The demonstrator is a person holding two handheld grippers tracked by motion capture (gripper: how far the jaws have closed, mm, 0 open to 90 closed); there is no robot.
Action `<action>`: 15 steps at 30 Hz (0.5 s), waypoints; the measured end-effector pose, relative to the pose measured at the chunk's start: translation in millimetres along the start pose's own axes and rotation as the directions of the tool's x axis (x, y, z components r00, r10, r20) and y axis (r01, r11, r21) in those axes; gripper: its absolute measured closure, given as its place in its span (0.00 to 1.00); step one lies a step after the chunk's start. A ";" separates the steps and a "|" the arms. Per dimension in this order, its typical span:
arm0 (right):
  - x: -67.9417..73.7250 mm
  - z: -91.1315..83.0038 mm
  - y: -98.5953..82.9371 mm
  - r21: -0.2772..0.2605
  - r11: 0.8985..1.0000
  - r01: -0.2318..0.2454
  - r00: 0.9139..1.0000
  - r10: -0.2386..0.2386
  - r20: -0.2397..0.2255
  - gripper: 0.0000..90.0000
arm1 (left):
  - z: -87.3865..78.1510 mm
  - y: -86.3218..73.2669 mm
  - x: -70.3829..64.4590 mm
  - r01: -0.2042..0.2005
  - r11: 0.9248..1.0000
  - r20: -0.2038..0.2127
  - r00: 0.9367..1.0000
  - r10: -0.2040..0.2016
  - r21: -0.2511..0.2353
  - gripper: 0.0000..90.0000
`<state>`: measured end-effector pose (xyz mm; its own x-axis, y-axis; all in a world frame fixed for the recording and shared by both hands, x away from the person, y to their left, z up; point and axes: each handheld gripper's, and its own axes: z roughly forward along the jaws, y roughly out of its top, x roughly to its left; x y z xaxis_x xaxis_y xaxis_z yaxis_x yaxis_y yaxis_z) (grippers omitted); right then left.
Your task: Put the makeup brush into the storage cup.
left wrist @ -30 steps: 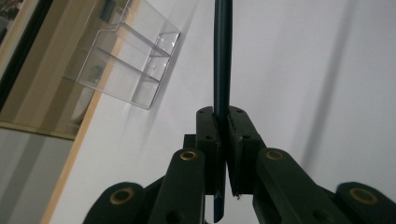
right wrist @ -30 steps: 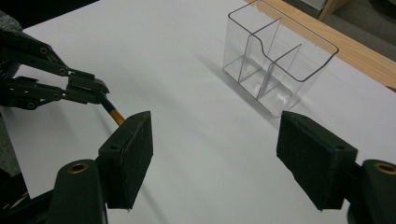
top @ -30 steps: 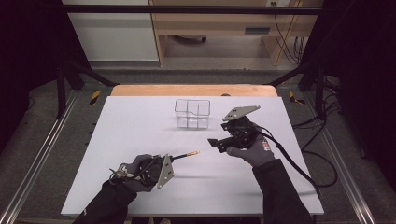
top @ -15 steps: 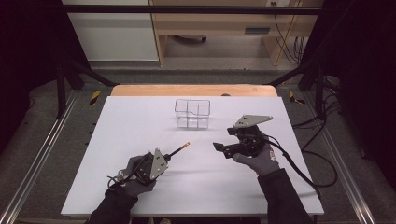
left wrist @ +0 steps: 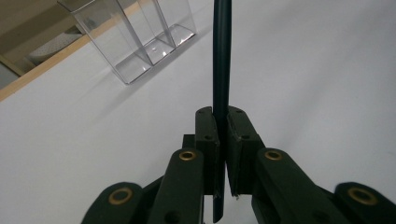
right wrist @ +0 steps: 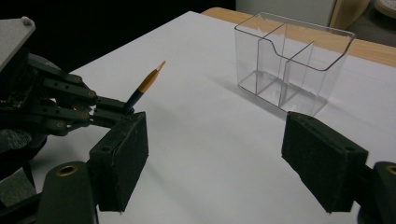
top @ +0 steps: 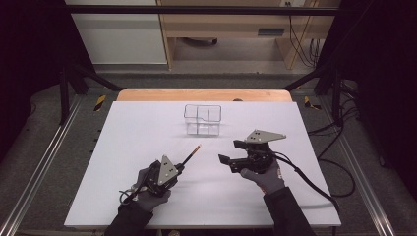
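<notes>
Left gripper (top: 181, 167): jaws clamped on dark paintbrush (left wrist: 221, 56), shaft pinched between the pads, tail poking out behind them, orange tip (right wrist: 150, 80) ahead and raised off the white table (top: 137, 128). Right gripper (top: 230, 153): jaws wide apart, nothing between. Clear divided organizer (top: 202, 119) beyond both jaws, apart from the brush

A clear divided holder (top: 202, 119) stands upright on the white worktop (top: 123, 147). Nearer the person and to its left, the left tongs (top: 180, 168) grip a dark brush (top: 191, 156) whose orange tip points toward the holder. To the holder's right and nearer, the right tongs (top: 232, 152) are held gaping, apart from both.
</notes>
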<state>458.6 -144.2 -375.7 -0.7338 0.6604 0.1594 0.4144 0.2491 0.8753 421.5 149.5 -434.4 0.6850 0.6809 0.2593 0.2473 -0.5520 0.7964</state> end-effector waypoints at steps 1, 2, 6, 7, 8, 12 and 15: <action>1.3 2.0 -1.0 -0.009 1.000 -0.006 1.000 0.006 -0.004 0.25 | 0.3 0.0 -0.2 0.013 1.000 0.003 1.000 -0.013 -0.005 0.93; 1.9 3.1 -1.5 -0.015 1.000 -0.010 1.000 0.010 -0.007 0.25 | 0.8 -0.2 -0.7 0.035 0.999 0.009 0.999 -0.035 -0.007 0.93; 5.0 7.4 -4.3 -0.044 0.999 -0.028 0.999 0.027 -0.020 0.25 | 1.0 -1.1 -0.6 0.104 0.994 0.013 0.995 -0.104 -0.037 0.93; 5.7 8.6 -4.9 -0.048 0.998 -0.034 0.999 0.033 -0.024 0.25 | 1.1 -1.3 -0.9 0.118 0.992 0.014 0.993 -0.117 -0.040 0.93; 6.4 10.0 -5.6 -0.054 0.998 -0.038 0.999 0.037 -0.026 0.25 | 1.3 -1.4 -1.7 0.127 0.991 0.015 0.992 -0.127 -0.045 0.93; 8.9 16.3 -7.8 -0.076 0.995 -0.068 0.997 0.065 -0.034 0.25 | 2.7 0.1 -6.1 0.152 0.987 0.011 0.988 -0.152 -0.060 0.93; 9.0 20.1 -8.6 -0.093 0.992 -0.087 0.996 0.083 -0.045 0.26 | 3.9 2.0 -8.2 0.174 0.982 0.016 0.985 -0.173 -0.068 0.93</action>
<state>459.3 -126.2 -390.9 -0.7205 0.6461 0.2520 0.4250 0.1241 0.8967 419.0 141.0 -437.1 0.6425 0.7585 0.1088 0.3152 -0.3910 0.8647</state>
